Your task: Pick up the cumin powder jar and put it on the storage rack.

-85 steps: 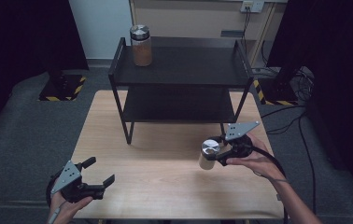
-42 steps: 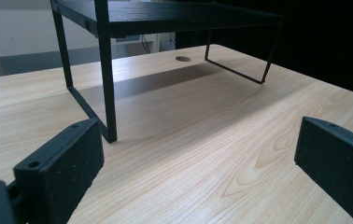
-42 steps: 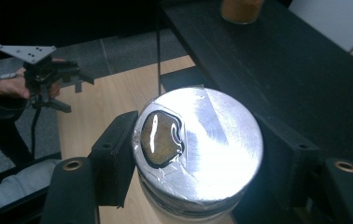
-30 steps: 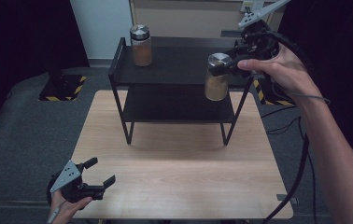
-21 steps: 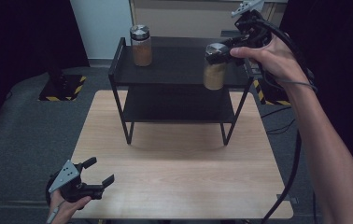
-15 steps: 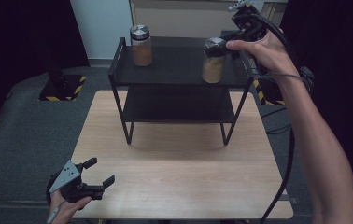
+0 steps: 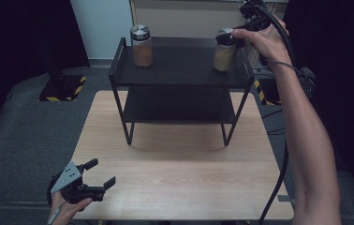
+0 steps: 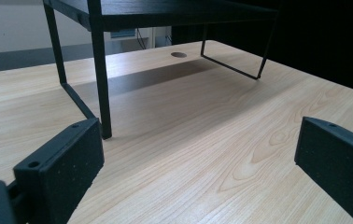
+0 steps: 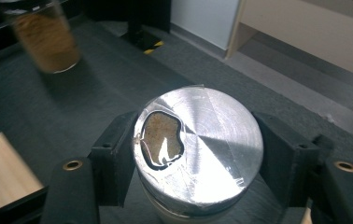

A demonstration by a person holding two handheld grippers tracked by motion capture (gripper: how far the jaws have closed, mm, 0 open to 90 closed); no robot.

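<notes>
Two jars matter: my right tool pinches one jar by its lid to shelve it near the other jar; left tool spread.

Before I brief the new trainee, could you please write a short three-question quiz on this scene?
1. True or false: the right claw grips the silver-lidded glass jar of brown powder.
2. The second silver-lidded jar stands on which level of the black metal two-tier shelf? A top, B lower, C table.
3. What is between the jaws of the left claw?

Key: 1 true; 2 A; 3 nothing, it is open above the light wooden table.
</notes>
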